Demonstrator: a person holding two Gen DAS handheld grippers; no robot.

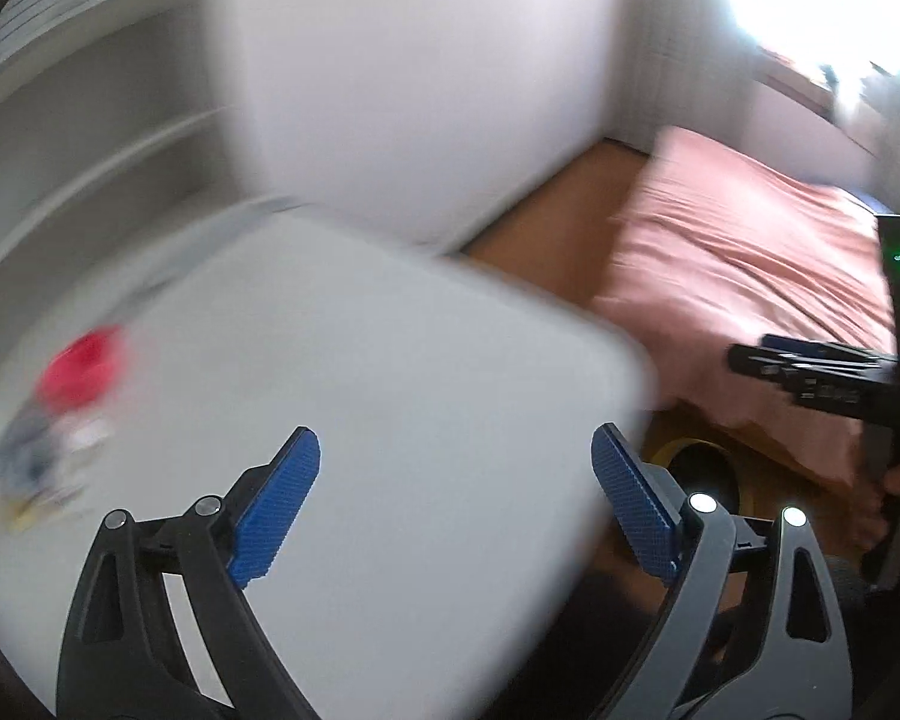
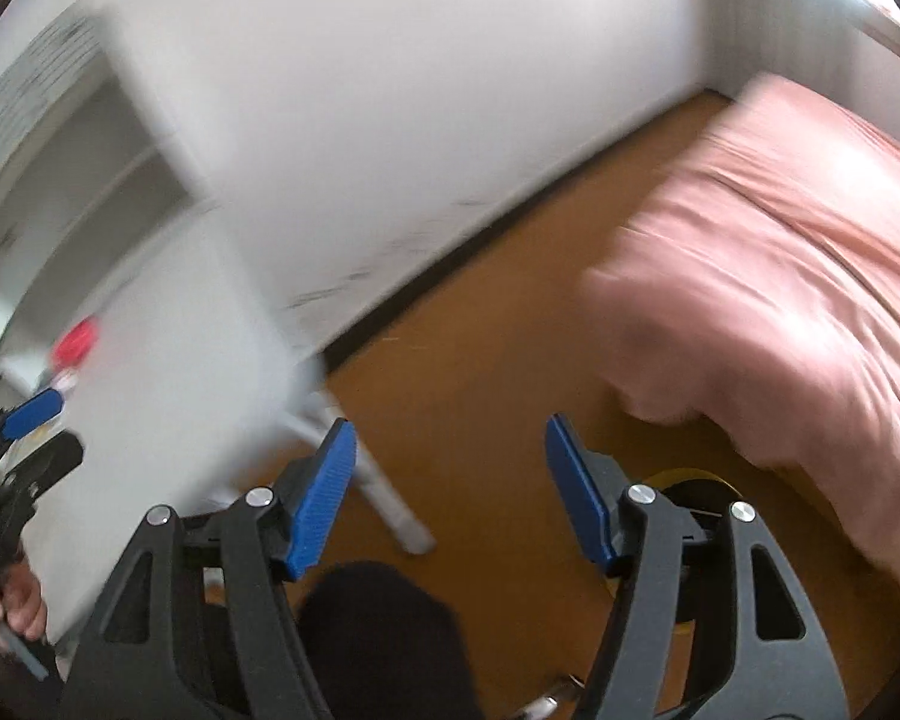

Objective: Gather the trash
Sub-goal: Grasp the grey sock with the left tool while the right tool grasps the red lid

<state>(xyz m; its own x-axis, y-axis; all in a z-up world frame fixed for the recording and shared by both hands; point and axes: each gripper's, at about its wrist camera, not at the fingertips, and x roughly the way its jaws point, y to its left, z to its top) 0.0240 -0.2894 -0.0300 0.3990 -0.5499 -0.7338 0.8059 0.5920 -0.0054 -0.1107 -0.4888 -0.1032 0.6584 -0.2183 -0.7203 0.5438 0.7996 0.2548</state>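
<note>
Both views are motion-blurred. A white table (image 1: 390, 390) holds blurred litter at its left edge: a red round item (image 1: 81, 363) and small scraps (image 1: 36, 480) below it. My left gripper (image 1: 456, 504) is open and empty above the table's near right part. My right gripper (image 2: 447, 492) is open and empty over the brown floor (image 2: 480, 360); it also shows at the right of the left wrist view (image 1: 810, 372). The red item (image 2: 77, 343) shows in the right wrist view too. A yellow-rimmed bin (image 1: 699, 471) with a dark inside stands on the floor beside the table.
A bed with a pink cover (image 2: 780, 288) fills the right side. A white wall (image 2: 390, 90) and a white shelf unit (image 2: 60, 192) stand behind the table. A table leg (image 2: 384, 492) reaches the floor. The bin rim (image 2: 690, 477) shows behind my right finger.
</note>
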